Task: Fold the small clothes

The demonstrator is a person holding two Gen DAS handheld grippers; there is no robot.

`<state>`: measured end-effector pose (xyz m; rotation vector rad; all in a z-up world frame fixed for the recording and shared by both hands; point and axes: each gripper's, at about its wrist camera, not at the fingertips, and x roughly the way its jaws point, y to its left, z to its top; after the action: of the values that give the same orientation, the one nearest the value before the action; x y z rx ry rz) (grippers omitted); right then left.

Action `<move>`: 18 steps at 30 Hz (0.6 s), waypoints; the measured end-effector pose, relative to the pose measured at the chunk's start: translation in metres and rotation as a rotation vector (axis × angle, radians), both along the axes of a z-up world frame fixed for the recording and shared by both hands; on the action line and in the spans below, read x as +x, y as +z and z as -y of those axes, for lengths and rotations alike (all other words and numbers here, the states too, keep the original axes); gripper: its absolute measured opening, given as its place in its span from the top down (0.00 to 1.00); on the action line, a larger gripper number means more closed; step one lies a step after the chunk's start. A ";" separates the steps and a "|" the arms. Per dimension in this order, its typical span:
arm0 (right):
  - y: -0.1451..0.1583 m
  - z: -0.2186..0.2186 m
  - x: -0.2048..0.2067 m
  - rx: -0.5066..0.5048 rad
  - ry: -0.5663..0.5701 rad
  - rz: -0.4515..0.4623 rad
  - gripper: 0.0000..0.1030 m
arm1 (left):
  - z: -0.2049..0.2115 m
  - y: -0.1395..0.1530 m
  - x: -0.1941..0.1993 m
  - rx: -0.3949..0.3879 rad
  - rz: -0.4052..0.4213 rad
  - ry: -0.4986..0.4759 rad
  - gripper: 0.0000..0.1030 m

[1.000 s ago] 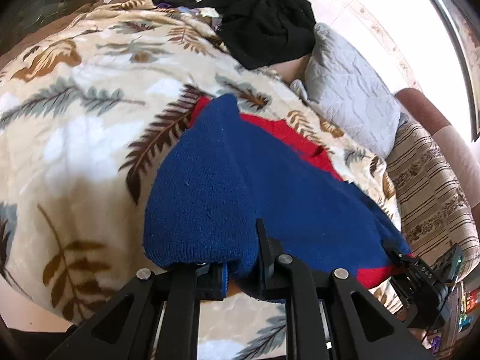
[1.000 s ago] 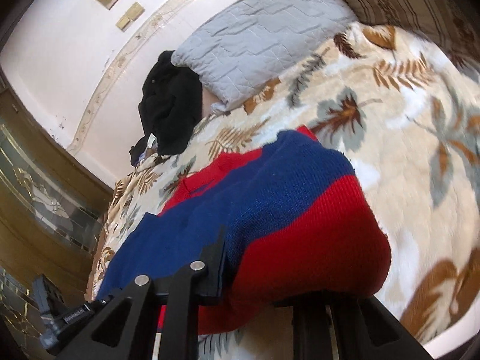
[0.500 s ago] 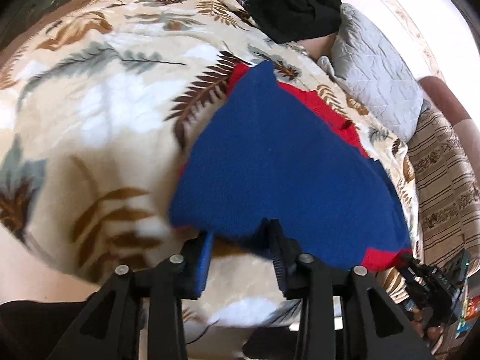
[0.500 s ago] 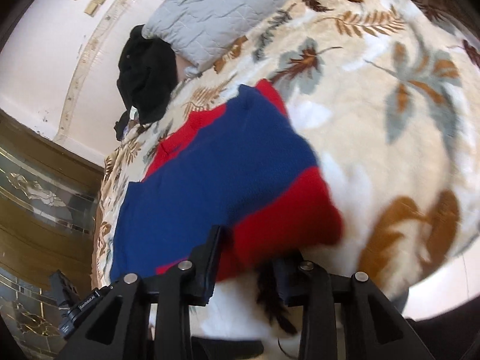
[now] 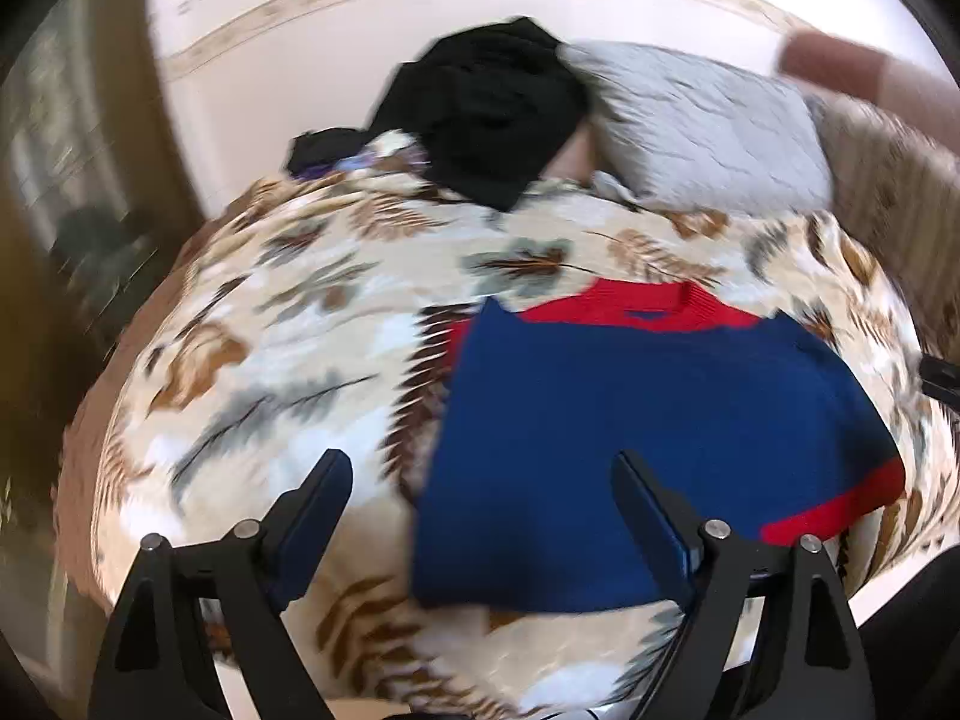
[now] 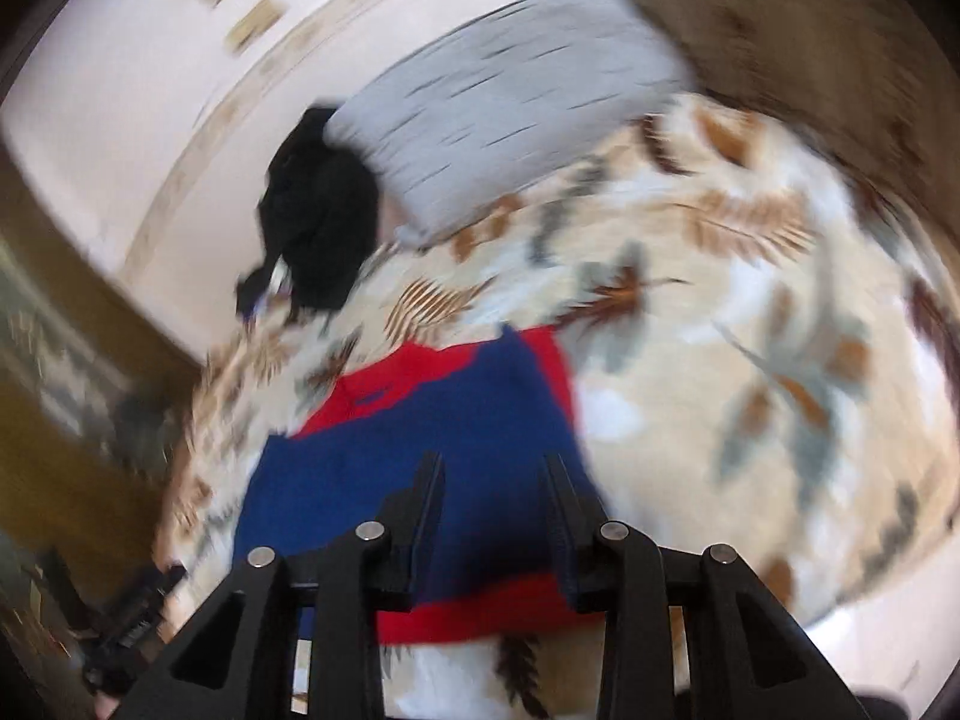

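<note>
Blue-and-red sweater lies folded flat on leaf-print blanket, lower centre-right of left view, long axis left-right. Left gripper: jaws opening wide, nothing pinched, sweater's left edge under it. Right gripper: partly spread, empty, above sweater's red band; judged nearer.

The sweater looks like matt knit wool, the blanket plush fleece, the pillow quilted cloth, the grippers' arms matt black plastic.

Sweater was blue with red bands; blanket cream, brown-grey leaf print; pillow grey; clothes heap black.
</note>
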<state>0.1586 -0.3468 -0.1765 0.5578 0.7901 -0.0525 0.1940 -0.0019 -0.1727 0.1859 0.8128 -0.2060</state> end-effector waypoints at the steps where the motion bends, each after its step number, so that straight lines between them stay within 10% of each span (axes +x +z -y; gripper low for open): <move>1: -0.004 -0.007 0.011 -0.007 0.026 -0.015 0.66 | 0.008 -0.003 0.004 0.003 -0.008 -0.013 0.14; 10: -0.055 -0.051 0.085 -0.040 0.197 -0.145 0.66 | 0.059 -0.081 0.073 0.143 -0.198 0.031 0.14; 18: -0.085 -0.040 0.133 0.001 0.172 -0.193 0.49 | 0.042 -0.099 0.100 0.022 -0.211 0.072 0.00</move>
<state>0.2912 -0.3066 -0.2612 0.4885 1.0233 0.0530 0.2944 -0.0441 -0.2718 0.1569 1.0297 -0.1504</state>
